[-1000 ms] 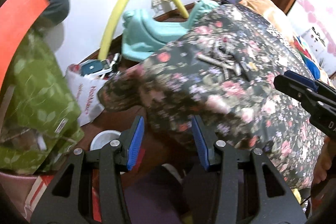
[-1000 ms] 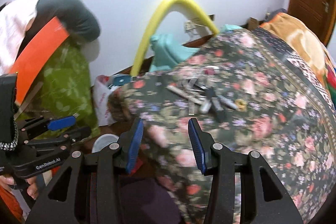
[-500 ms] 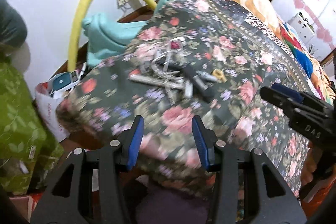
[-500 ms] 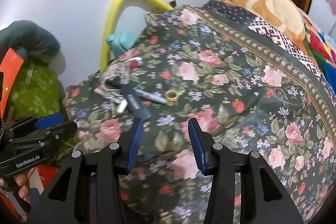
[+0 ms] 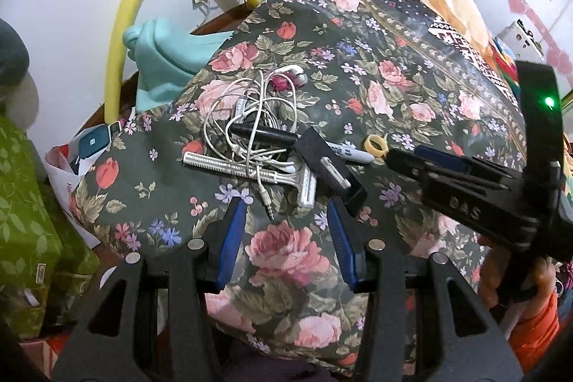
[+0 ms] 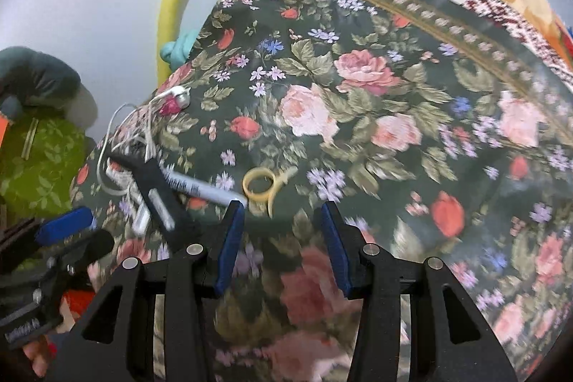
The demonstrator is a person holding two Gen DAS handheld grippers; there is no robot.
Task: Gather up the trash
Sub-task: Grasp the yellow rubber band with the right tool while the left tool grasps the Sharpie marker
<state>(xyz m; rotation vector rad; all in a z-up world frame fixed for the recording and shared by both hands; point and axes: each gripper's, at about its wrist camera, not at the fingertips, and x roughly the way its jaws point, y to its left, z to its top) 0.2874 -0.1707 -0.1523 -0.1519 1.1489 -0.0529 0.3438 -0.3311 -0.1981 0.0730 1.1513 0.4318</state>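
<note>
Now: I've brought both grippers, left (image 5: 283, 231) and right (image 6: 281, 237), over the clutter (image 5: 265, 145) | jaws apart, empty | nothing collected yet.

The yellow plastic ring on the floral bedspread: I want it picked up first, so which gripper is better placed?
Right. The right gripper is open, with the yellow ring just ahead of its fingertips. The left gripper faces the earphone tangle.

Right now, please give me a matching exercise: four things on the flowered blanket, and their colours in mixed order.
Things:
1. earphone cable
2. ring
3. flat bar with a slot
4. ridged stick

Colours:
a. black
b. silver
c. white
d. pale yellow

Pairs: 1-c, 2-d, 3-a, 4-b
</note>
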